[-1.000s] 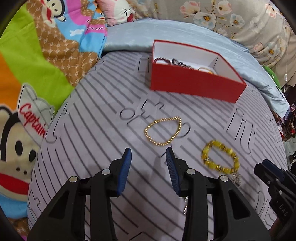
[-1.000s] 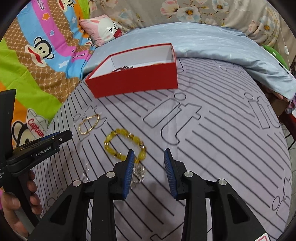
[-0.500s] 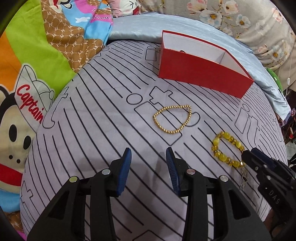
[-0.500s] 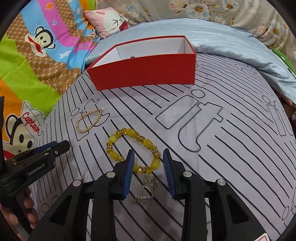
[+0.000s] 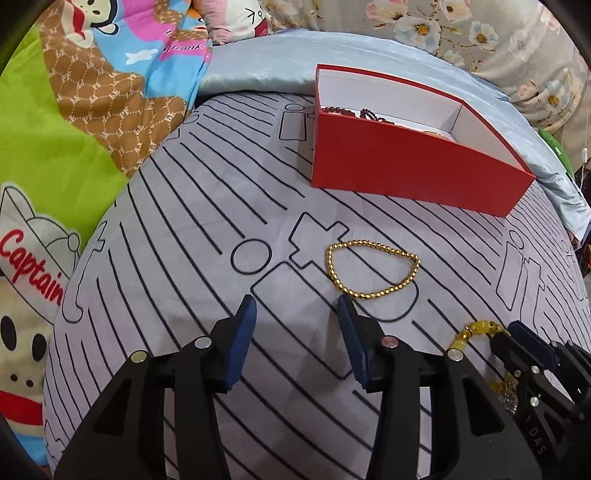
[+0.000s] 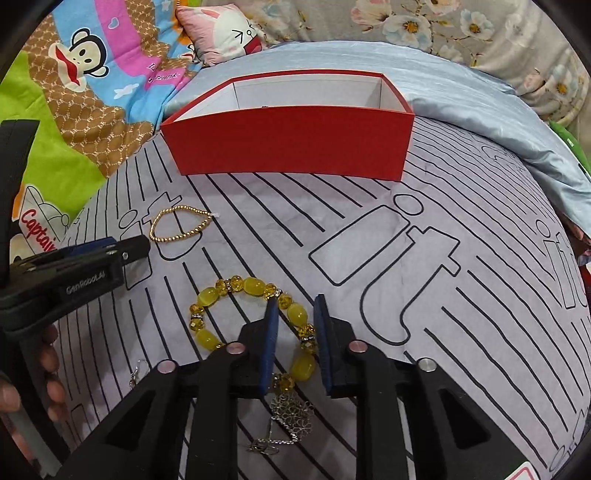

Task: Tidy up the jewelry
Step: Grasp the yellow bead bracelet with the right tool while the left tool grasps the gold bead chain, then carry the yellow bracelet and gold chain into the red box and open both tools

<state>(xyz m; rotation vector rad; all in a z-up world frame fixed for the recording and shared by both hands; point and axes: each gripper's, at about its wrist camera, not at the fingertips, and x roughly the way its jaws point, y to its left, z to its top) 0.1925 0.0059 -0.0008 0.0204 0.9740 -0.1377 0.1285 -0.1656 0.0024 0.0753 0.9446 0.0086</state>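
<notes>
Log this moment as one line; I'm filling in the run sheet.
right gripper: part-closed around yellow bead bracelet | left gripper: open near gold bead bracelet | red box: holds dark beads

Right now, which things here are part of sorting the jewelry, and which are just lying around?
Part of the job:
yellow bead bracelet, between the right gripper fingers
gold bead bracelet, ahead of the left gripper
silver earrings
red box

Just lying about:
cartoon monkey blanket
pink pillow
floral fabric

Striped grey bedsheet (image 6: 424,206), cartoon monkey blanket (image 5: 74,122), floral fabric (image 6: 461,29) behind.
</notes>
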